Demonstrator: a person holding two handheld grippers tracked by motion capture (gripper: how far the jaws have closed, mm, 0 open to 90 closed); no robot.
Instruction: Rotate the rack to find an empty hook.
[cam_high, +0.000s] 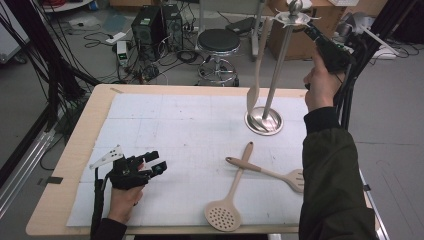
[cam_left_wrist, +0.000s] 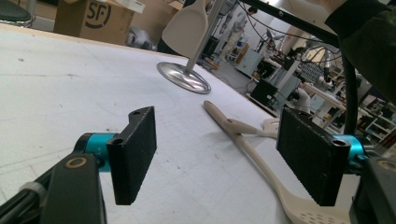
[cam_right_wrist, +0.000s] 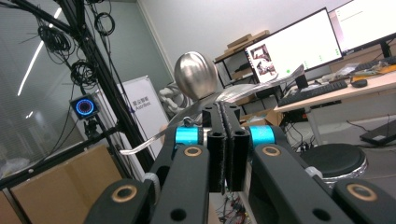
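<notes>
Two beige utensils lie crossed near steel hanging stand (cam_high: 272, 75): skimmer (cam_high: 231, 192), turner (cam_high: 270, 172). Left gripper (cam_high: 156, 164) gaping, empty; right gripper (cam_high: 309, 27) clamped empty at stand's top. Grasp skimmer's handle mid-length.

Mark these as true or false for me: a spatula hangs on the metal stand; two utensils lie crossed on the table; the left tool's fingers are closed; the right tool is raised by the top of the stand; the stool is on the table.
1. A spatula hangs on the metal stand: true.
2. A skimmer and a slotted turner lie crossed on the table: true.
3. The left gripper has its fingers closed: false, they stand apart with nothing between.
4. The right gripper is up by the stand's top: true, fingers shut.
5. The stool is on the table: false, it is on the floor behind.
</notes>
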